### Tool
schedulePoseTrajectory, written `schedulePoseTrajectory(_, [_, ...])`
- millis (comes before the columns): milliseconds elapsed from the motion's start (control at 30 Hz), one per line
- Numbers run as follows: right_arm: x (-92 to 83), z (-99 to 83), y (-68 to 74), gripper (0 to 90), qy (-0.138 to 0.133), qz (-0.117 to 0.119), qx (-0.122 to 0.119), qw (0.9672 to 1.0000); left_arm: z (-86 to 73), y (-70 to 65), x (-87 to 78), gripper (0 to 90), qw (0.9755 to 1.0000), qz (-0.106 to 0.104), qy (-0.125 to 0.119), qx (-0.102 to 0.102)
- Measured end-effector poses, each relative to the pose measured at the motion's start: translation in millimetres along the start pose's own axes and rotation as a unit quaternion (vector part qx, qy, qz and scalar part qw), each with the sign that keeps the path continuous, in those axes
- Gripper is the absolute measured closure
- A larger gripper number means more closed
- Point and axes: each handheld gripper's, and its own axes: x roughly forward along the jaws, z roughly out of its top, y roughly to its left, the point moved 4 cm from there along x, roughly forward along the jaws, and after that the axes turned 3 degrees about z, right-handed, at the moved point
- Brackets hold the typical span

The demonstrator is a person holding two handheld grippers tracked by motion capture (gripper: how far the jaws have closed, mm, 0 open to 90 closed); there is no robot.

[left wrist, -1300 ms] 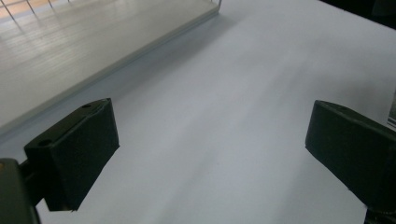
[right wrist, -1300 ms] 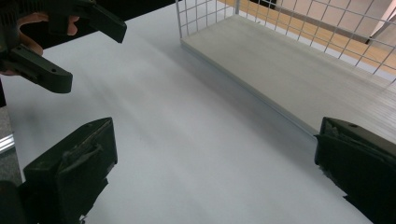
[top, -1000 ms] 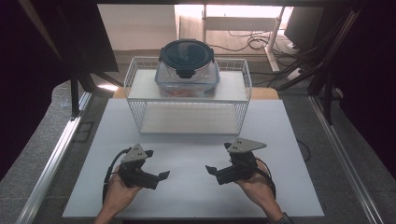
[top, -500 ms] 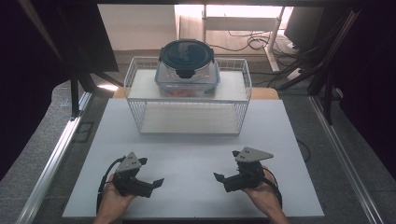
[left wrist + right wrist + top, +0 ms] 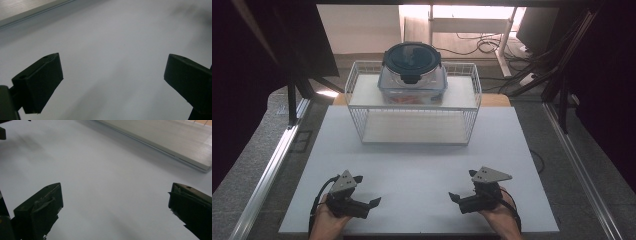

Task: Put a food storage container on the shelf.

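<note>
While both tools [image 5: 366, 191] [image 5: 462, 186] gape, the container [image 5: 414, 70] sits well beyond.

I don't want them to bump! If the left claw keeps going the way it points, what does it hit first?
Probably the right claw: the left claw points across the bare white table toward it.

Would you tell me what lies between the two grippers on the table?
Nothing: in the high view, bare white table separates the left gripper from the right gripper.
</note>
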Motion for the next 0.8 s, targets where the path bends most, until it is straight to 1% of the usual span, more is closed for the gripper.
schedulePoseTrajectory(200, [-1.7, -11.8, -0.1, 0.0, 0.009, -0.004, 0.001, 1.0000, -8.5, 0.3, 0.7, 1.4, 0.9999, 0.006, 0.011, 0.003])
schedulePoseTrajectory(333, [-1.3, -20.8, -0.5, 0.0, 0.017, -0.005, 0.008, 0.9998, -14.4, 0.5, 0.6, 1.3, 0.9997, 0.015, 0.016, 0.006])
schedulePoseTrajectory(400, [-0.5, -25.7, -0.6, 0.0, 0.025, -0.007, 0.007, 0.9996, -17.7, 2.0, 0.8, 1.4, 0.9997, 0.020, 0.017, 0.001])
schedulePoseTrajectory(467, [0.9, -30.8, -0.1, 0.0, 0.037, -0.014, 0.005, 0.9992, -21.0, 4.0, 1.8, 1.6, 0.9996, 0.018, 0.019, -0.005])
schedulePoseTrajectory(633, [6.7, -38.8, 2.8, 0.0, 0.062, -0.020, -0.007, 0.9979, -26.8, 7.5, 6.1, 1.8, 0.9993, 0.015, 0.031, -0.015])
schedulePoseTrajectory(733, [9.4, -41.2, 3.0, 0.0, 0.072, -0.024, -0.013, 0.9970, -27.6, 7.5, 7.6, 1.8, 0.9991, 0.015, 0.038, -0.014])
schedulePoseTrajectory(800, [10.2, -42.5, 2.3, 0.0, 0.076, -0.024, -0.011, 0.9967, -27.3, 7.4, 8.2, 1.8, 0.9991, 0.015, 0.039, -0.011])
